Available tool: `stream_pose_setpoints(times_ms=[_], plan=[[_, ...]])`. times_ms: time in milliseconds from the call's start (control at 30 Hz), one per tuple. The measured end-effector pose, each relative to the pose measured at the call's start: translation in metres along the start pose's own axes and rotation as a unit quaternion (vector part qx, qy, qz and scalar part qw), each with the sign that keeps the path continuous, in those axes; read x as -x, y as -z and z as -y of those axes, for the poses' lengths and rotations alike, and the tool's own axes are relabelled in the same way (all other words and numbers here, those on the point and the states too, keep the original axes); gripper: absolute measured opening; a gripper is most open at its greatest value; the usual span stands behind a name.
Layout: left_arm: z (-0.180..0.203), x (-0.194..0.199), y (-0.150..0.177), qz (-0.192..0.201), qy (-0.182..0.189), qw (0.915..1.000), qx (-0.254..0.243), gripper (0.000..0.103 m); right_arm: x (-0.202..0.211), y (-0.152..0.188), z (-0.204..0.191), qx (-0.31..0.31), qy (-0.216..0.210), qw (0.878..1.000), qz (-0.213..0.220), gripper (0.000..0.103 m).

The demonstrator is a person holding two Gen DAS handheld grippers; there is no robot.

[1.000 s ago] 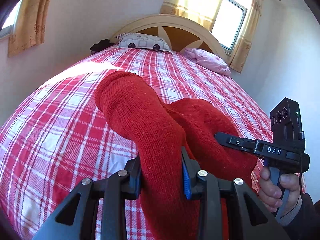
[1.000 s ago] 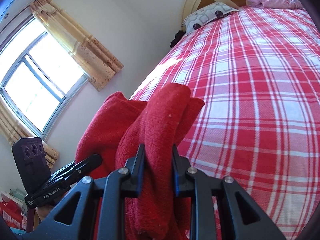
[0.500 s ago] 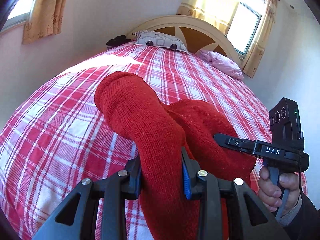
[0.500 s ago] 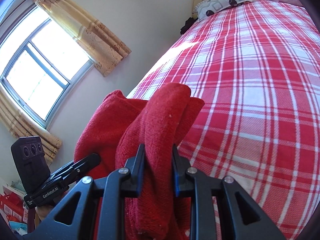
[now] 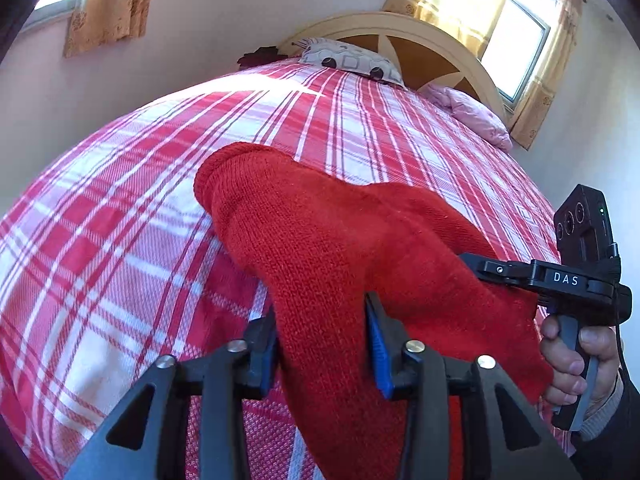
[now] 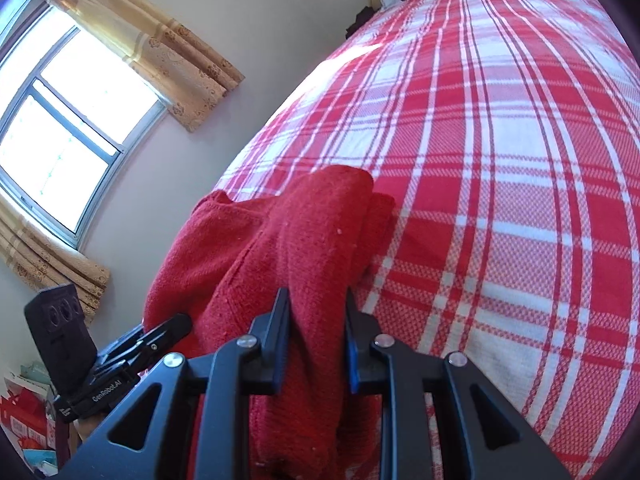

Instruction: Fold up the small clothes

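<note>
A red knitted garment (image 5: 320,240) hangs between both grippers above a red and white checked bed (image 5: 100,240). My left gripper (image 5: 322,320) is shut on a thick fold of it; the cloth bulges forward past the jaws. My right gripper (image 6: 316,312) is shut on another bunched fold of the same garment (image 6: 304,232). In the left wrist view the right gripper (image 5: 476,260) shows at the right, held by a hand, with its tips buried in the cloth. In the right wrist view the left gripper (image 6: 176,326) shows at the lower left, also in the cloth.
The bed's checked cover (image 6: 500,160) stretches ahead to a wooden headboard (image 5: 420,44). A patterned pillow (image 5: 352,62) and a pink pillow (image 5: 468,116) lie at the head. Walls and curtained windows (image 6: 60,120) flank the bed. Boxes (image 6: 28,420) stand at the lower left.
Both grippers have carried the garment forward and lower over the bed, still gripping it. The bed surface looks closer and the views tilt more downward.
</note>
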State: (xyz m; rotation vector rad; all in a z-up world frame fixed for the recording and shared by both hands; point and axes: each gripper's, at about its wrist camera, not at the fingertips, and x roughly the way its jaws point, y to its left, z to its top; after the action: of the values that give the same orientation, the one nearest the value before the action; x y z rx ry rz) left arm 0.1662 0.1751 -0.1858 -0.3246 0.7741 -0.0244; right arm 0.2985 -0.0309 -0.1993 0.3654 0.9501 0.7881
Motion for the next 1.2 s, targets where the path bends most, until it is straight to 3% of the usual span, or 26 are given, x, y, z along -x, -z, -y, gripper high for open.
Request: stream_pose_setpoints(times_ms=[133, 200, 300, 433, 500, 633, 700, 733, 800, 900, 1200], plan=[[-0.003, 0.005, 0.007, 0.004, 0.0, 0.9999, 0.011, 0.049, 0.002, 0.003, 0.007, -0.007, 0.01, 1.0, -0.001, 0.038], [-0.003, 0.011, 0.01, 0.008, -0.007, 0.9998, 0.016, 0.054, 0.007, 0.005, 0.012, -0.018, 0.019, 1.0, 0.006, 0.051], [-0.006, 0.021, 0.014, 0.012, -0.027, 0.9994, 0.02, 0.064, 0.022, 0.01, 0.017, -0.026, 0.038, 0.999, 0.022, 0.054], [0.001, 0.044, 0.016, 0.023, -0.072, 0.9971, 0.004, 0.065, 0.052, 0.019, 0.01, -0.023, 0.077, 0.996, 0.05, 0.062], [0.006, 0.055, 0.016, 0.028, -0.099, 0.9946, -0.01, 0.065, 0.071, 0.026, -0.002, -0.012, 0.096, 0.993, 0.072, 0.075], [0.019, 0.086, 0.019, 0.064, -0.13, 0.9887, -0.037, 0.066, 0.1, 0.043, -0.038, 0.026, 0.125, 0.986, 0.107, 0.083], [0.022, 0.102, 0.02, 0.084, -0.136, 0.9862, -0.044, 0.071, 0.114, 0.053, -0.06, 0.051, 0.14, 0.981, 0.121, 0.088], [0.023, 0.109, 0.02, 0.094, -0.138, 0.985, -0.044, 0.079, 0.117, 0.055, -0.069, 0.061, 0.146, 0.979, 0.126, 0.089], [0.027, 0.127, 0.021, 0.126, -0.134, 0.9821, -0.041, 0.082, 0.131, 0.064, -0.091, 0.085, 0.157, 0.974, 0.142, 0.097], [0.035, 0.149, 0.019, 0.163, -0.129, 0.9772, -0.042, 0.083, 0.145, 0.07, -0.116, 0.111, 0.166, 0.966, 0.166, 0.101], [0.057, 0.178, 0.012, 0.205, -0.118, 0.9694, -0.066, 0.083, 0.173, 0.088, -0.156, 0.165, 0.194, 0.944, 0.209, 0.103]])
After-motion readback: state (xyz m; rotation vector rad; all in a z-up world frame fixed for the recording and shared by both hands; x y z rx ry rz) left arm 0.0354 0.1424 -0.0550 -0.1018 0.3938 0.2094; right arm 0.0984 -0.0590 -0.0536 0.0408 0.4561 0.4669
